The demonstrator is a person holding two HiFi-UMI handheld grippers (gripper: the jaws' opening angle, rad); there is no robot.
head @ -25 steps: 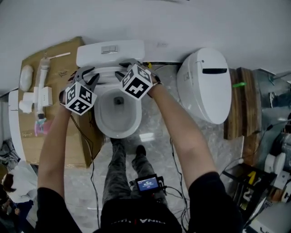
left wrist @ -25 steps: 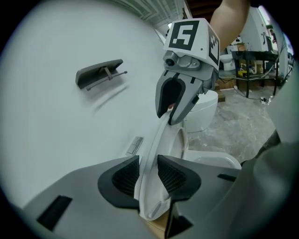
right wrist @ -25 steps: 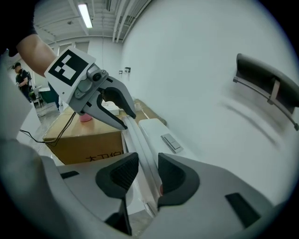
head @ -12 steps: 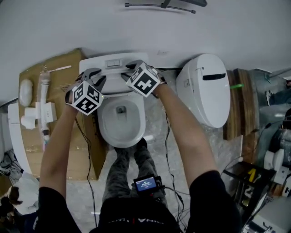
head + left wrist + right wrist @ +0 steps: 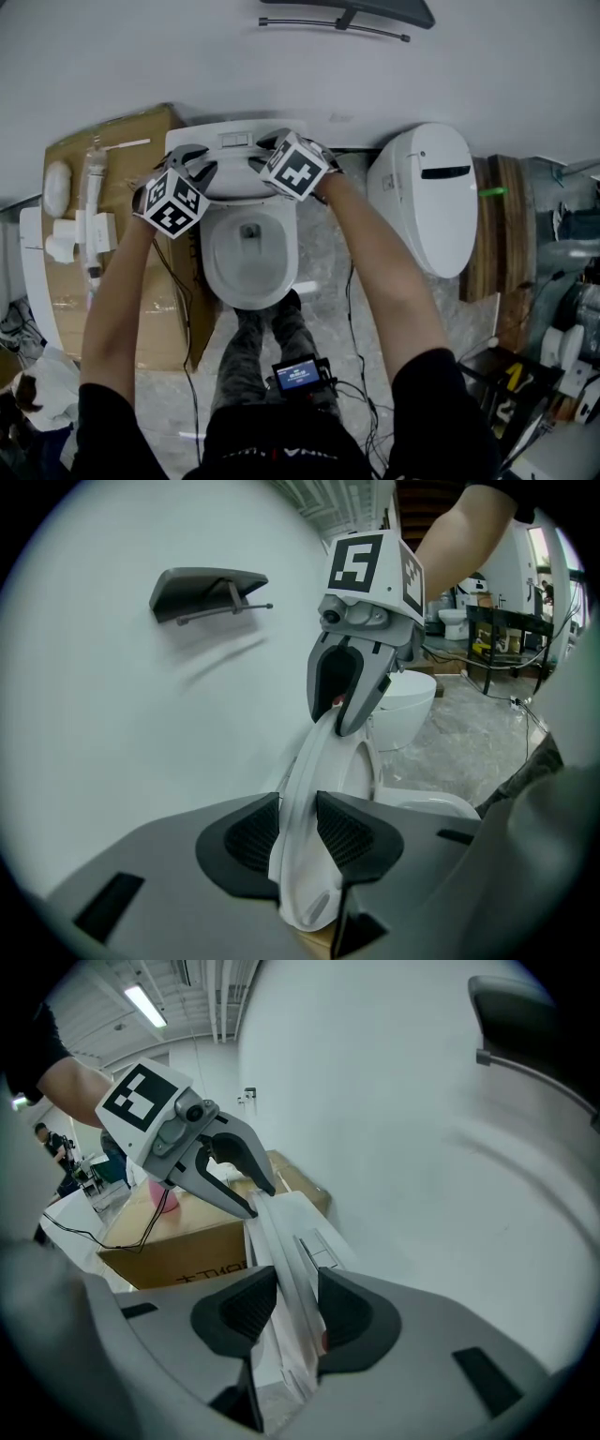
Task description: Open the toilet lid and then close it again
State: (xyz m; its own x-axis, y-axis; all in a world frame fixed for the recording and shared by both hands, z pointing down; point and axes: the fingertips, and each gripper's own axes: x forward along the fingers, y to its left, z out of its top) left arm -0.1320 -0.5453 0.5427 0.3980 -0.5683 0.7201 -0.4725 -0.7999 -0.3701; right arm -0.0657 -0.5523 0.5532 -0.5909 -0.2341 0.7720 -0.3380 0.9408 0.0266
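Observation:
The white toilet lid (image 5: 232, 178) stands raised over the open bowl (image 5: 248, 255), close to the tank (image 5: 225, 139). My left gripper (image 5: 192, 157) is shut on the lid's left edge. In the left gripper view the lid (image 5: 323, 761) sits between both ribbed pads of my left gripper (image 5: 298, 832), and my right gripper (image 5: 342, 694) clamps its far side. My right gripper (image 5: 264, 150) is shut on the right edge. In the right gripper view, thin white layers of the lid (image 5: 281, 1232) fill the gap of my right gripper (image 5: 298, 1312), with my left gripper (image 5: 242, 1180) beyond.
A second white toilet (image 5: 427, 202) with its lid down stands to the right, with wooden boards (image 5: 497, 225) beyond it. A cardboard box (image 5: 112, 150) with white plumbing parts (image 5: 89, 220) lies on the left. The person's legs (image 5: 267, 333) stand before the bowl. A dark bracket (image 5: 347, 14) hangs on the wall.
Both grippers have carried the lid back toward the tank and wall. The lid now stands steeper, and the bowl is more exposed.

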